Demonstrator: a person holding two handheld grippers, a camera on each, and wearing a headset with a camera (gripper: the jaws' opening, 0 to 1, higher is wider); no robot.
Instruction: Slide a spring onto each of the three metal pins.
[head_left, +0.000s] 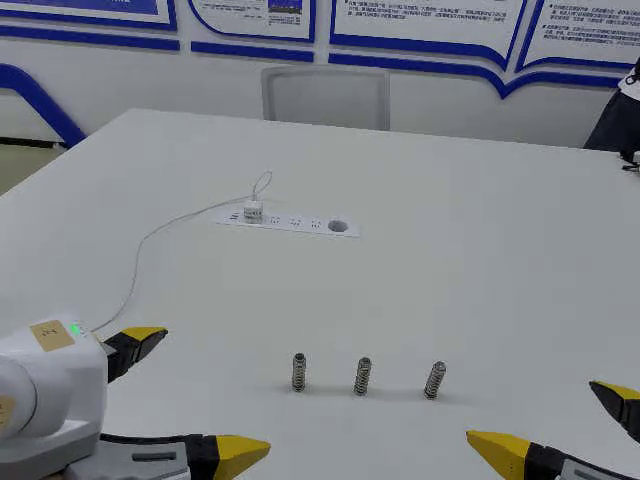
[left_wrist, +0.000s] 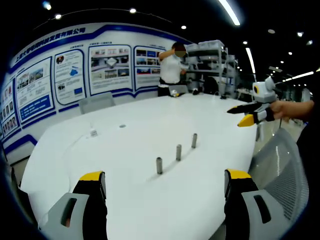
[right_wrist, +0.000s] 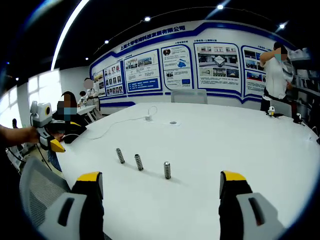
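While their jaws stand wide spread and grip nothing, the left hand-held gripper (head_left: 198, 393) and the right hand-held gripper (head_left: 540, 414) hover low over the near edge of the white counter (head_left: 450, 250). Between them three metal pins (head_left: 362, 376) stand in a row, each with a spring (head_left: 299, 372) around it.

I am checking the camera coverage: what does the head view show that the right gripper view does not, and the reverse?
The head view adds the green light and the tan label on the white body of the left gripper. The right gripper view adds a standing person in white, a seated person in dark clothes and the ceiling lights. Both share the three spring-covered pins, the white cable, the grey chair, the white table and the right gripper, tongs open.
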